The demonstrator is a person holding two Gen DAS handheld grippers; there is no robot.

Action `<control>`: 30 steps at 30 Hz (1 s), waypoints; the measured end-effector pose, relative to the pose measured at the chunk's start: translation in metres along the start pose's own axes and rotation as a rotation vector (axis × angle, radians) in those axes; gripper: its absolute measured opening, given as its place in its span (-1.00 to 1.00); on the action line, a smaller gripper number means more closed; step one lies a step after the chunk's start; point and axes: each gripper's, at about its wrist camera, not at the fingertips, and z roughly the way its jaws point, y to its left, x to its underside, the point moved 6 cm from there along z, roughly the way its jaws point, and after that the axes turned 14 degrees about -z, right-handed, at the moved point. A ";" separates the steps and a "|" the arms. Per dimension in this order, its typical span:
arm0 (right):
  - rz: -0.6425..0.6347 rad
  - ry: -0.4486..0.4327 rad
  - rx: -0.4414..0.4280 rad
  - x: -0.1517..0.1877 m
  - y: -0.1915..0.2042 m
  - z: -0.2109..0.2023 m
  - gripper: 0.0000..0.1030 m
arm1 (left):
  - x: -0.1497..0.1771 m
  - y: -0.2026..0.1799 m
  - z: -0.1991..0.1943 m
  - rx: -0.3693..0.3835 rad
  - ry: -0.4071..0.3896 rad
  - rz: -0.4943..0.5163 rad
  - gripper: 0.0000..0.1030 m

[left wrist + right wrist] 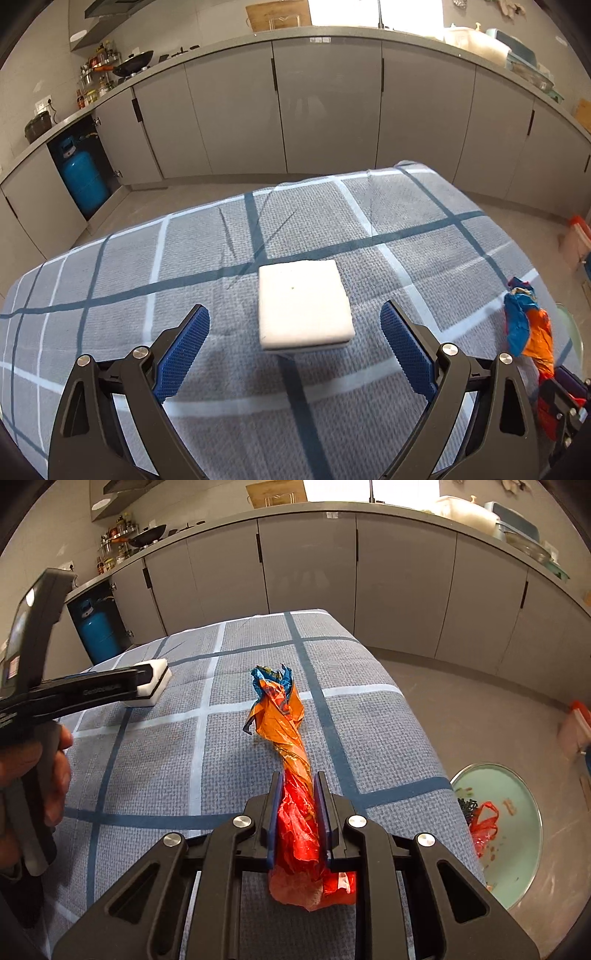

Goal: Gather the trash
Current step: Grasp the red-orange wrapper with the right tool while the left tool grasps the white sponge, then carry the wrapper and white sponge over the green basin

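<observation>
While both my tongs hang over the table (110, 280) with its checked cloth, the thing that matters is where each bit of trash sits relative to them. Biggest first: the bin (517, 812) is down on the floor, off the table edge to the right of my right tongs (298, 779), already with some scraps in it. So that's the way the load has to swing, I reckon, sideways and down past the edge.

My right tongs are clamped on the wrapper (284, 731), a twisted orange, red and blue plastic thing. Its long axis runs straight out ahead along the fingers, with the blue end farthest from me and the red end bunched back between the pads. Most of it lies on the cloth in front.

My left tongs (295, 321) are wide apart with nothing in them. The sponge (303, 302), a white block, sits dead ahead between the two fingertips. From the right-hand view one finger looks right beside it, but I can't tell whether it's touching. Left is clearly the nearer one for that.

My guess for what's coming: right carries the wrapper over to the bin, left closes on the sponge.
</observation>
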 end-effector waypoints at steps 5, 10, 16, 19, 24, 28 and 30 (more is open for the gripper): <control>-0.003 -0.001 -0.024 0.001 0.004 0.004 -0.63 | 0.006 0.004 0.018 -0.038 0.039 -0.013 0.63; 0.004 -0.011 -0.036 0.003 0.004 0.001 -0.63 | 0.015 0.002 0.016 0.006 0.079 0.000 0.03; 0.016 -0.028 -0.036 0.007 0.002 -0.009 -0.63 | 0.024 -0.002 -0.009 0.019 0.066 0.015 0.02; 0.024 -0.032 -0.036 0.011 0.000 -0.013 -0.63 | 0.030 -0.005 -0.024 0.023 0.054 0.029 0.02; 0.039 -0.049 -0.035 0.015 -0.005 -0.024 -0.63 | 0.044 -0.016 -0.049 0.042 0.048 0.061 0.02; 0.055 -0.061 -0.026 0.019 -0.011 -0.034 -0.63 | 0.051 -0.030 -0.062 0.064 0.042 0.095 0.02; 0.061 -0.065 -0.020 0.021 -0.015 -0.039 -0.63 | 0.053 -0.036 -0.069 0.075 0.038 0.103 0.02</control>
